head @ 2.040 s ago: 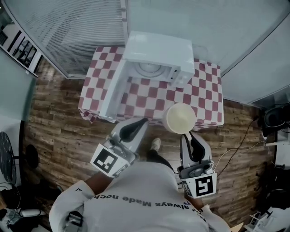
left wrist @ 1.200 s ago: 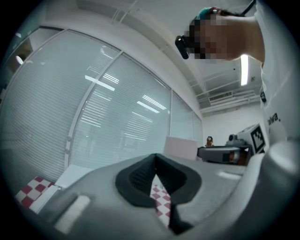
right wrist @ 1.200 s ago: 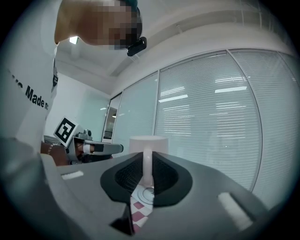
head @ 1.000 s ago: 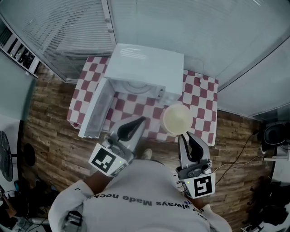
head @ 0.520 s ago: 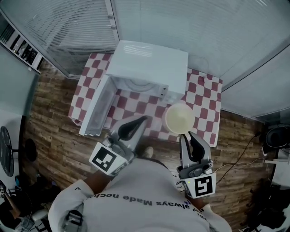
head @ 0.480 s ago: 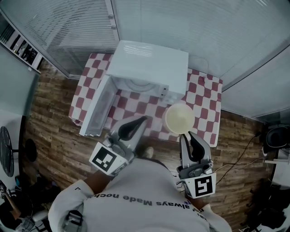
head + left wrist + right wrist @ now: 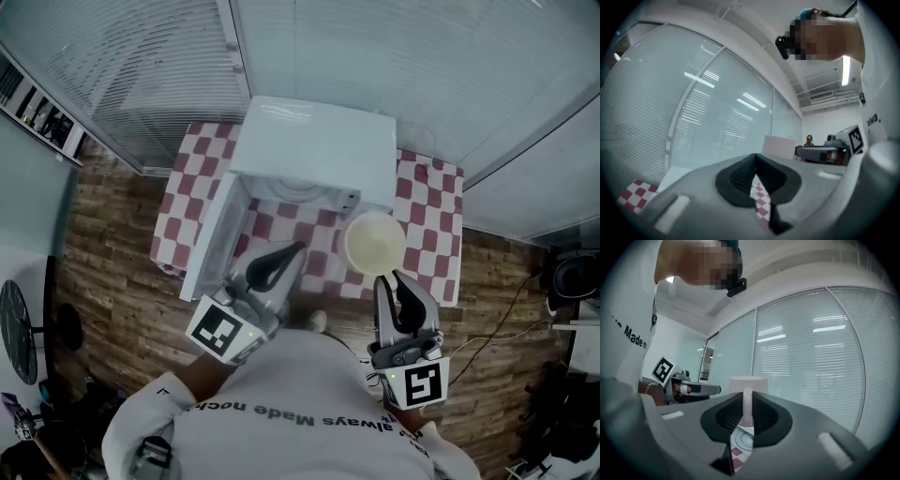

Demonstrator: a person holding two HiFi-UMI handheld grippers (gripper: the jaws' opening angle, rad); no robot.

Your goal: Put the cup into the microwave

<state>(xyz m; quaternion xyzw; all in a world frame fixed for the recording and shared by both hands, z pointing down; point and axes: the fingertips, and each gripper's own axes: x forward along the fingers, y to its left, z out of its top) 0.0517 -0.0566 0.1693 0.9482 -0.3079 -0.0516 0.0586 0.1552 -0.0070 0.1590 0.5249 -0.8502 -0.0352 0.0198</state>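
With the microwave [image 7: 314, 150] door [image 7: 214, 242] open, the right gripper [image 7: 386, 278], clamped on the cup [image 7: 375, 244] handle [image 7: 747, 405], holds it over the worktop [image 7: 419, 190] outside the cavity, the left gripper [image 7: 296, 249] closed and empty; insertion and release are judged outstanding.

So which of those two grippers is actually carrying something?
The right gripper: its jaws pinch the cup by its handle. The left gripper has its jaws together with nothing between them.
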